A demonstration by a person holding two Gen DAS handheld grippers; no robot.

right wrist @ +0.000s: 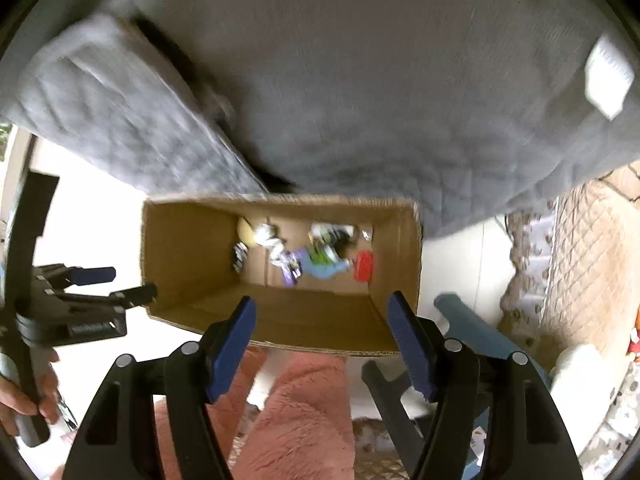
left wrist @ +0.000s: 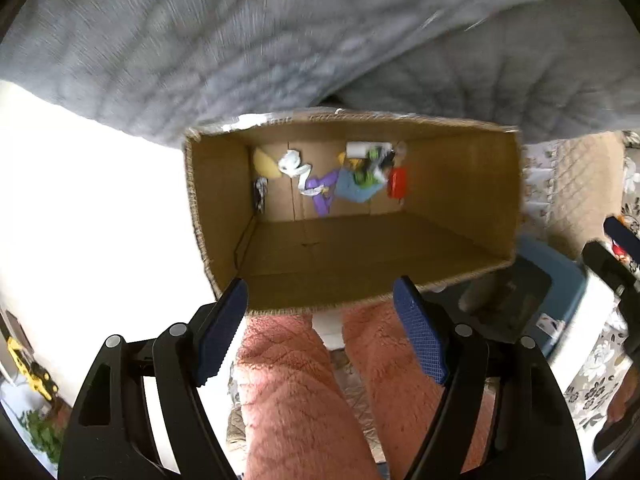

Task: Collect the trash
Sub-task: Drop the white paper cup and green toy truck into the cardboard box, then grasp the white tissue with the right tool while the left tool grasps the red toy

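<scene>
A brown cardboard box (left wrist: 452, 184) stands open on the floor below both grippers; it also shows in the right wrist view (right wrist: 188, 248). On its bottom lies a pile of trash (left wrist: 352, 180): white crumpled paper, purple and blue wrappers, a green-and-white packet, a red piece and a yellow piece. The same pile of trash shows in the right wrist view (right wrist: 316, 258). My left gripper (left wrist: 320, 312) is open and empty above the box's near rim. My right gripper (right wrist: 322, 326) is open and empty above the near rim too. The left gripper shows at the left of the right wrist view (right wrist: 120, 284).
A grey quilted sofa (left wrist: 240, 48) rises behind the box. The person's pink fleece legs (left wrist: 296, 396) stand under the grippers. A blue plastic stool (left wrist: 556, 292) is right of the box. A beige quilted cover (right wrist: 588, 264) lies at far right. The floor is white.
</scene>
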